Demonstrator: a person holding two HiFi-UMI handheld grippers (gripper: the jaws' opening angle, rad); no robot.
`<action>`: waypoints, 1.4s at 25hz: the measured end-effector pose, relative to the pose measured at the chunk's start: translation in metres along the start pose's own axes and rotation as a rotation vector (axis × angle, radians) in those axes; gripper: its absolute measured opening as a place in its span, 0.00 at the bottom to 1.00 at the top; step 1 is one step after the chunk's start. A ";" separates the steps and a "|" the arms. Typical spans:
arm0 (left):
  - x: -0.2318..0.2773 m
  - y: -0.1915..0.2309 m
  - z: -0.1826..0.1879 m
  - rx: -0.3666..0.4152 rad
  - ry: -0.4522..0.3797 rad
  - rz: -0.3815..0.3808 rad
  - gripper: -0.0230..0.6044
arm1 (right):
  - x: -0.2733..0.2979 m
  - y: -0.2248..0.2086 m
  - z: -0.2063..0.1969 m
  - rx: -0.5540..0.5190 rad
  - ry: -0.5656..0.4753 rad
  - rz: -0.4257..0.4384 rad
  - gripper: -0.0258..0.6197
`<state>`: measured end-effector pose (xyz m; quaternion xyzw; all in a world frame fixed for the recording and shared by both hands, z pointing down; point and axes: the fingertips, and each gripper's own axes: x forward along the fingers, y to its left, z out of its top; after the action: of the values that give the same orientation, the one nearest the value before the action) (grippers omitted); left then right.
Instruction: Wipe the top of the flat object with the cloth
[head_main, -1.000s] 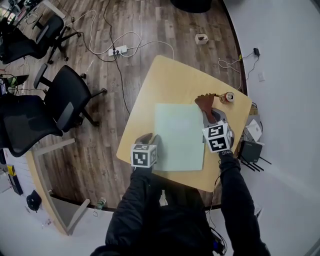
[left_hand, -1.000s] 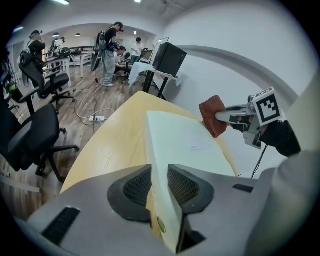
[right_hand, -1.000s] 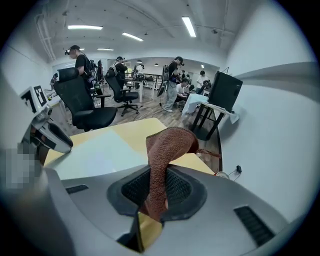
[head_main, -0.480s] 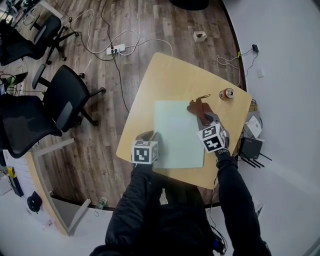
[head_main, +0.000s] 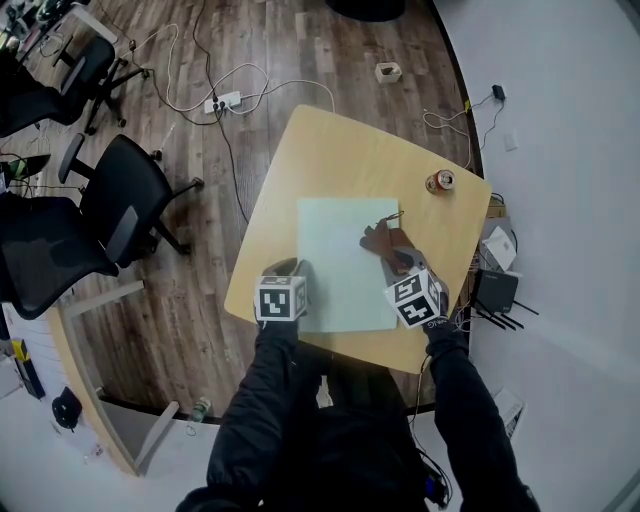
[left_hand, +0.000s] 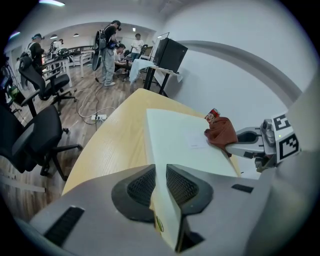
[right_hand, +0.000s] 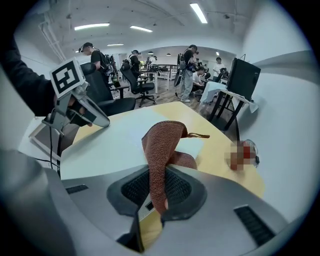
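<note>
Rust-brown cloth (right_hand: 162, 145) is pinched between the jaws of the right gripper (right_hand: 157, 187), closed firmly on one fold. The loose bulk of it spills forward onto the flat object (right_hand: 110, 140). That hold looks chosen so the free end drags over the surface while the gripper itself rides clear of it.

On the near left side, the left gripper (left_hand: 160, 190) is clamped on the edge of the flat object, a pale green board. The board's rim runs straight between the jaws. This grip seems meant to pin the board so that it does not slide under the wiping.

From the head view, the board lies flat on the pale wooden table (head_main: 350, 150), towards the person's side. The cloth rests on the board's right part, near its far right corner, and most of the surface to the left is bare. Wiping appears under way, with much of the top left to cover.

Just past the board, a small can (head_main: 438, 181) stands near the table's far right edge. It is apart from the cloth but close enough that a wide sweep could knock it. Nothing else sits on the table.

Beyond, a power strip (head_main: 222, 101) with trailing cables lies on the wooden floor. Black office chairs (head_main: 130, 200) stand to the left, well apart. Several people stand far back in the room.
</note>
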<state>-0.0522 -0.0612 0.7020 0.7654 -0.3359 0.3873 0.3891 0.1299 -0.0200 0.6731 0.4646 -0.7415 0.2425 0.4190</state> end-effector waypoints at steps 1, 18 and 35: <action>0.000 -0.001 0.000 -0.004 -0.001 0.000 0.18 | -0.002 0.004 -0.004 -0.003 -0.001 0.007 0.15; -0.002 -0.004 -0.001 -0.011 0.012 0.026 0.18 | -0.045 0.075 -0.067 0.060 0.000 0.164 0.15; 0.001 -0.008 -0.002 -0.016 0.010 0.047 0.18 | -0.089 0.123 -0.110 0.058 0.019 0.370 0.15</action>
<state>-0.0458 -0.0560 0.7012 0.7520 -0.3551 0.3975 0.3878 0.0832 0.1613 0.6602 0.3299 -0.8028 0.3411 0.3609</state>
